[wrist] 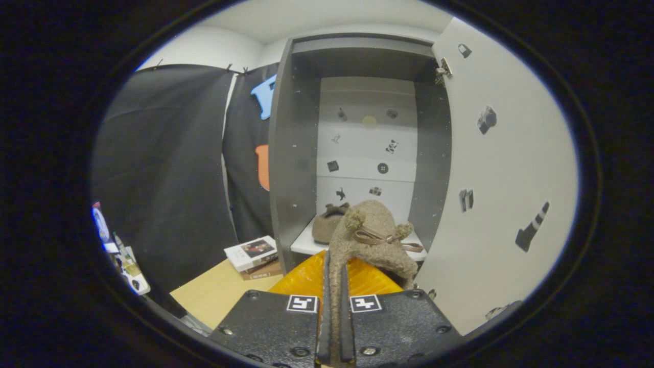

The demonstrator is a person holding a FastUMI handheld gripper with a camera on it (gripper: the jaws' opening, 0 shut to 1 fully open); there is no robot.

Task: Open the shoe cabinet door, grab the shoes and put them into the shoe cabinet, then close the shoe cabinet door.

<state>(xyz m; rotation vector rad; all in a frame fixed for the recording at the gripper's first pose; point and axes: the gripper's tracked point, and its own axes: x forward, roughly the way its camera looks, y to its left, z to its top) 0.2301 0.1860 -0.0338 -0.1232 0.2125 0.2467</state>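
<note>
Pinched tight in the gripper [334, 306], the second shoe [370, 243] needs carrying onto the cabinet shelf [301, 244] beside its mate [327, 225].

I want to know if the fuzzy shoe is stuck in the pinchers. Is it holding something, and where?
Yes. The gripper is shut on the fuzzy brown shoe, pinching its thin back edge between both fingers.
</note>
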